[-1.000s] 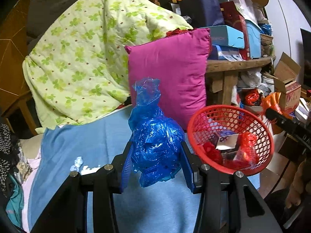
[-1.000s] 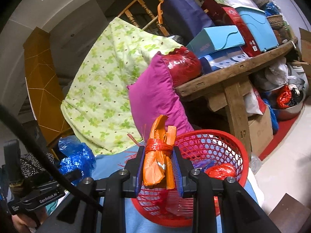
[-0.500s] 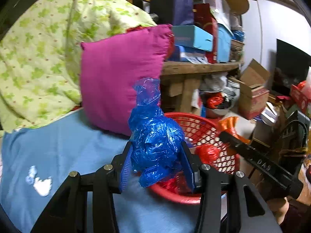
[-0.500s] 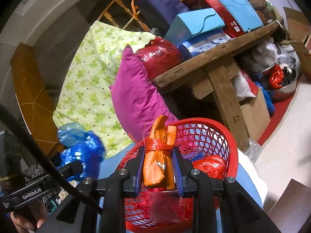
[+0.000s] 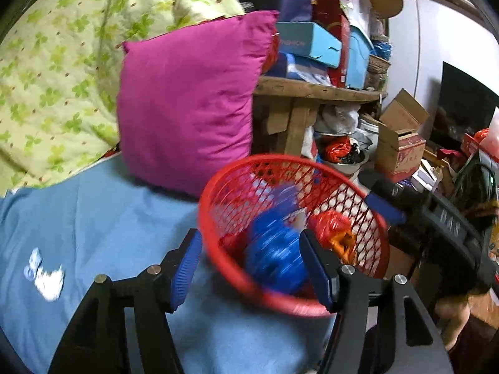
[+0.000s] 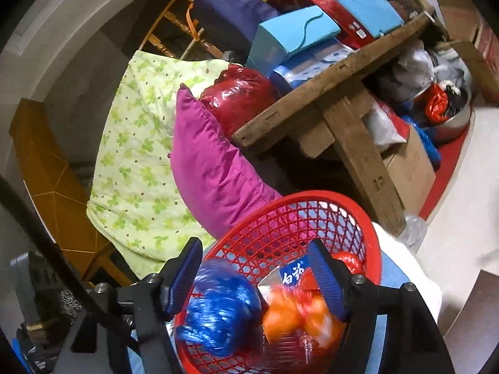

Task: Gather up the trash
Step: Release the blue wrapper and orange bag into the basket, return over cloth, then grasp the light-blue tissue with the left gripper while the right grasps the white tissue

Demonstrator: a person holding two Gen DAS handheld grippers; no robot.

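Observation:
A red mesh basket (image 5: 215, 218) (image 6: 371, 237) stands on the blue bedsheet (image 5: 103, 212). A crumpled blue plastic bag (image 5: 274, 258) (image 6: 218, 311), blurred, lies free inside it. My left gripper (image 5: 251, 268) hovers over the near rim, jaws opening, pads clear of the bag. An orange wrapper (image 6: 296, 318) (image 5: 343, 240), also blurred, drops into the basket among red bags and a printed packet (image 6: 290, 275). Above it my right gripper (image 6: 255, 277) has jaws opening, nothing pressed between them. Its black body shows in the left wrist view at the basket's right.
A magenta pillow (image 5: 190, 103) and a green floral quilt (image 5: 56, 71) lean behind the basket. A wooden bench (image 6: 327, 106) piled with boxes stands to the right, cartons and a metal bowl of bags (image 5: 343, 152) beneath it. A white scrap (image 5: 46, 277) lies on the sheet.
Both grippers came down over the basket and spread their jaws. The blue bag left the left gripper and the orange wrapper left the right; both now sit in the basket.

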